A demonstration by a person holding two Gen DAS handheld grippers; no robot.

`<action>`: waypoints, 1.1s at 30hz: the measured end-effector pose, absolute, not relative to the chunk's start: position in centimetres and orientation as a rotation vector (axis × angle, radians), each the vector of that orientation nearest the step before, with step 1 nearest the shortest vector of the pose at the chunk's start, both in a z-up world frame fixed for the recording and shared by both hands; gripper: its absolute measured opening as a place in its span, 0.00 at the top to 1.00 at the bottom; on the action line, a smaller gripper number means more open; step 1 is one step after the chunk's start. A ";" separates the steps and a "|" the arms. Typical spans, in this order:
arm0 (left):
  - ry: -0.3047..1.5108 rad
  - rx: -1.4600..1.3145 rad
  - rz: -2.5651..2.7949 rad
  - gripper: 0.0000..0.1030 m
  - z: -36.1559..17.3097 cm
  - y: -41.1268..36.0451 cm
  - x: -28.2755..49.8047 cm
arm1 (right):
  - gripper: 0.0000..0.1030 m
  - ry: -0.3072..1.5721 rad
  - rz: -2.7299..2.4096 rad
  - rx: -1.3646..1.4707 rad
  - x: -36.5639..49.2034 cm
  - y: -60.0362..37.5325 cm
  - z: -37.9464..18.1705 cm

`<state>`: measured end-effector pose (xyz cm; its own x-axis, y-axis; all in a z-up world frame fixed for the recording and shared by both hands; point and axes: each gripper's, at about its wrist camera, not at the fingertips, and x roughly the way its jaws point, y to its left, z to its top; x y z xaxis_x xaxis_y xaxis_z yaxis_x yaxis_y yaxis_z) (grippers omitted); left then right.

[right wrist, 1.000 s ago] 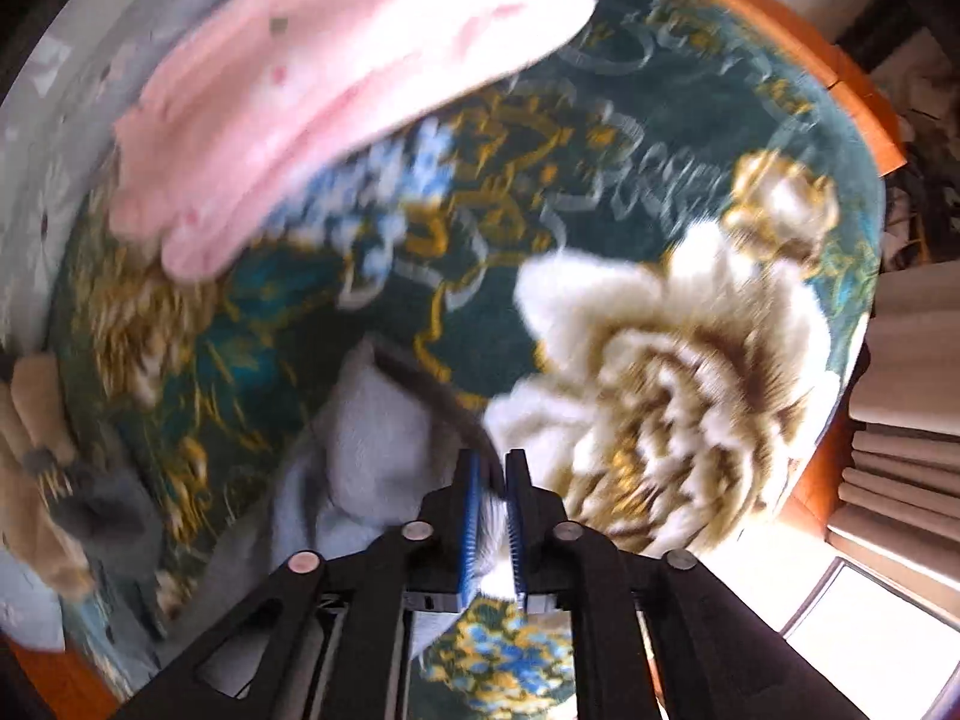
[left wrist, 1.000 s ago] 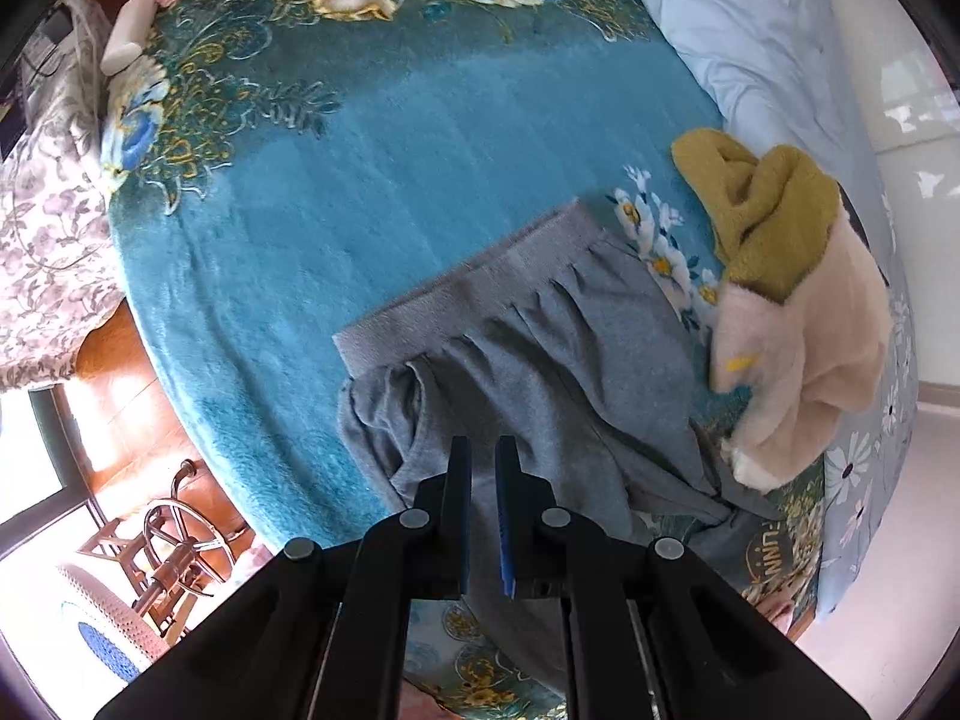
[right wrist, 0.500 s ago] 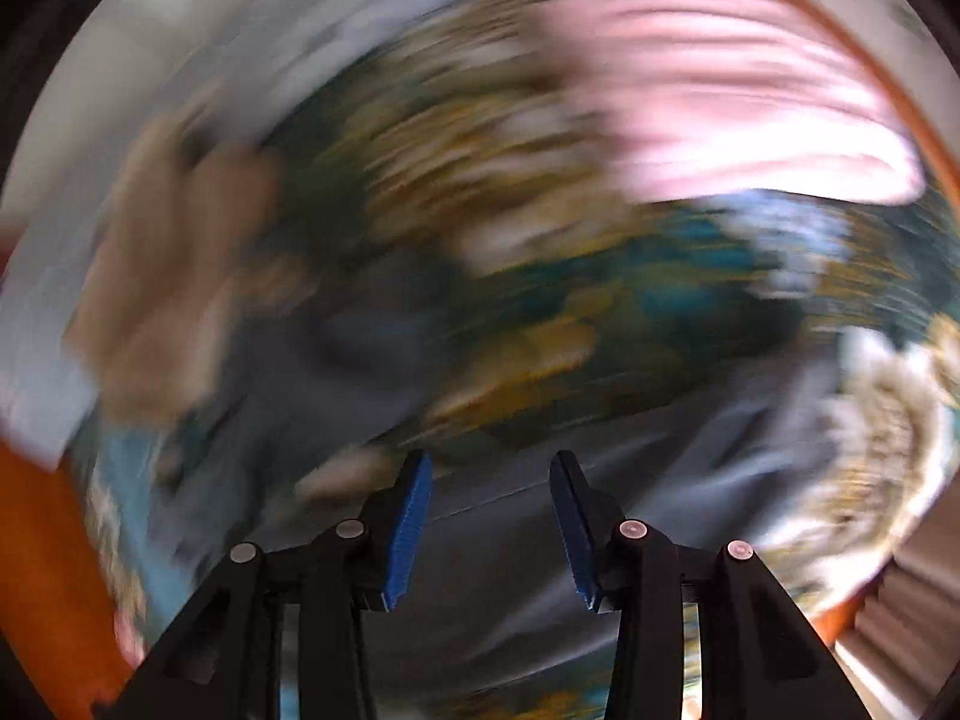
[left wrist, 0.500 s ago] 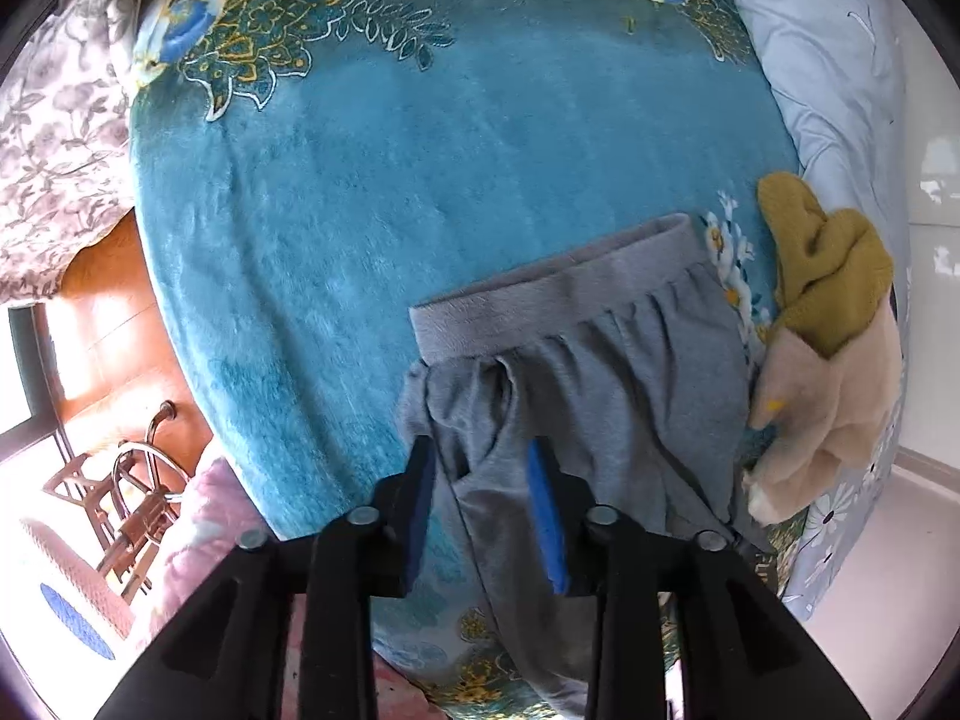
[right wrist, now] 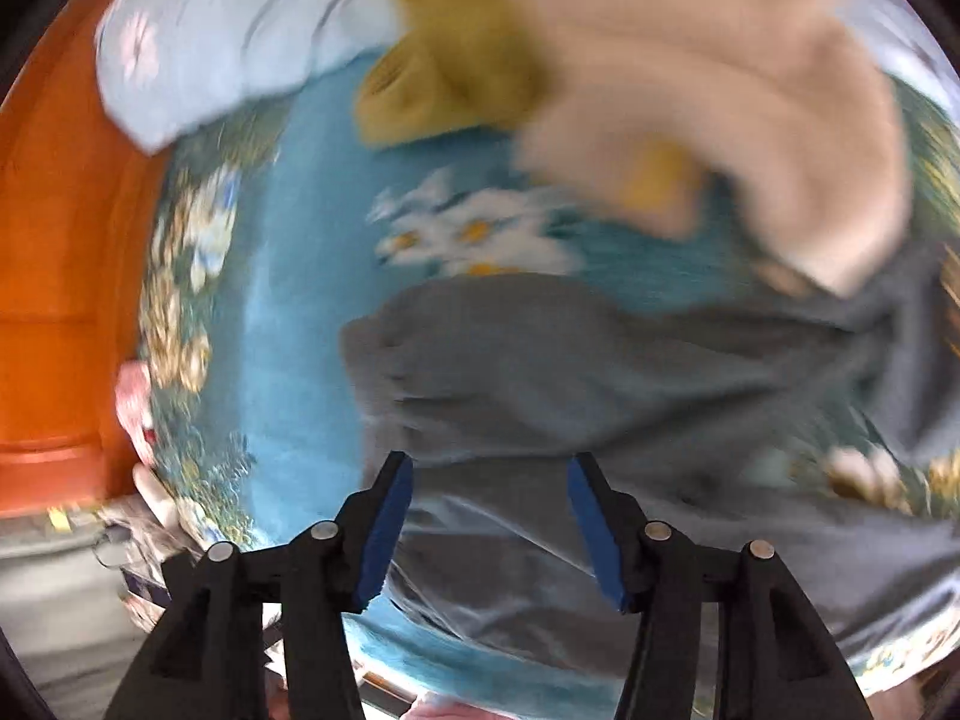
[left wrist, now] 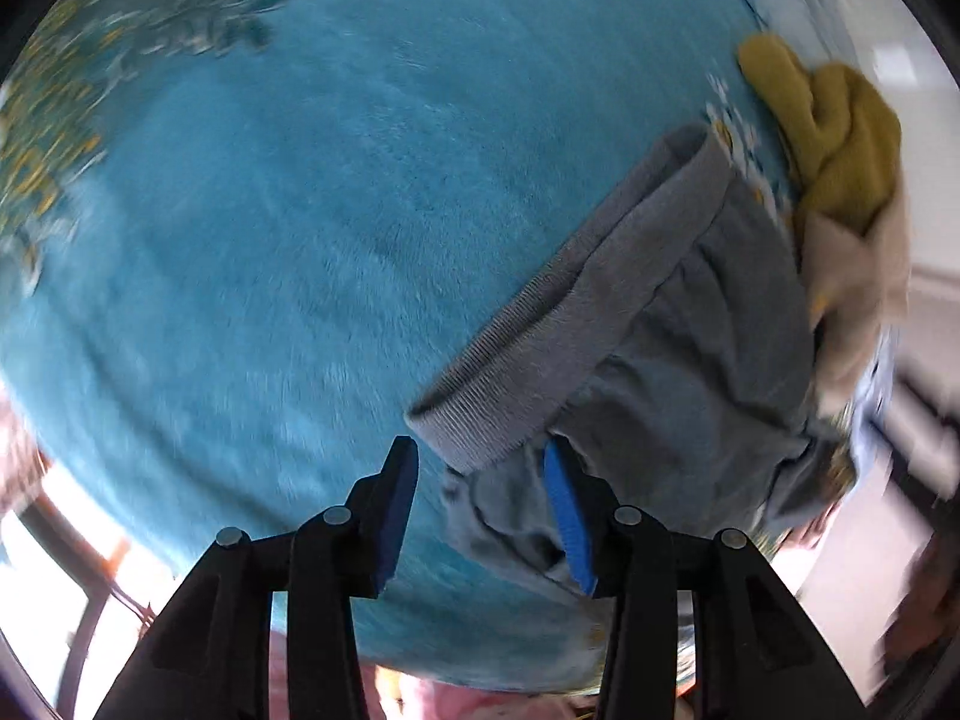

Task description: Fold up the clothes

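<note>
On the blue blanket [left wrist: 288, 240], grey trousers [left wrist: 690, 348] spread flat beside a yellow and cream pile [left wrist: 840, 180]. Left hand-held gripper [left wrist: 480, 516] parted at the waistband corner [left wrist: 480, 426]; right hand-held gripper [right wrist: 489, 531] parted over the fabric, probably for folding.
</note>
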<state>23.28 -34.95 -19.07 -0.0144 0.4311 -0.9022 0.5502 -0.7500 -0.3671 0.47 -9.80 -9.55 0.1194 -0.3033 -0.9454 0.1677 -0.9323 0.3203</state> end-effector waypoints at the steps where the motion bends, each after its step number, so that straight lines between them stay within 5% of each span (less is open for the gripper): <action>1: 1.072 2.158 -1.909 0.56 -19.5 -35.0 23.4 | 0.44 -0.099 -1.855 2.068 0.0 -11.8 -10.4; 10: 1.192 2.205 -1.980 0.56 -21.8 -36.4 24.8 | 0.37 0.241 -1.749 2.115 -3.2 -25.8 -17.0; 17: 1.346 2.177 -1.948 0.56 -22.7 -36.9 25.5 | 0.37 0.628 -1.772 2.157 -3.2 -26.6 -20.5; 23: 1.424 2.171 -1.918 0.56 -23.3 -36.9 26.4 | 0.40 0.667 -1.856 2.171 -4.9 -22.9 -19.6; 29: 1.476 2.218 -1.905 0.56 -23.4 -35.9 27.5 | 0.53 0.611 -1.827 2.211 -5.4 -20.5 -19.7; 32: 1.496 2.198 -1.935 0.60 -22.8 -35.8 28.2 | 0.68 0.616 -1.809 2.194 -5.0 -20.7 -19.5; 33: 1.497 2.188 -1.955 0.69 -22.5 -35.9 28.3 | 0.77 0.613 -1.800 2.191 -4.9 -20.9 -19.4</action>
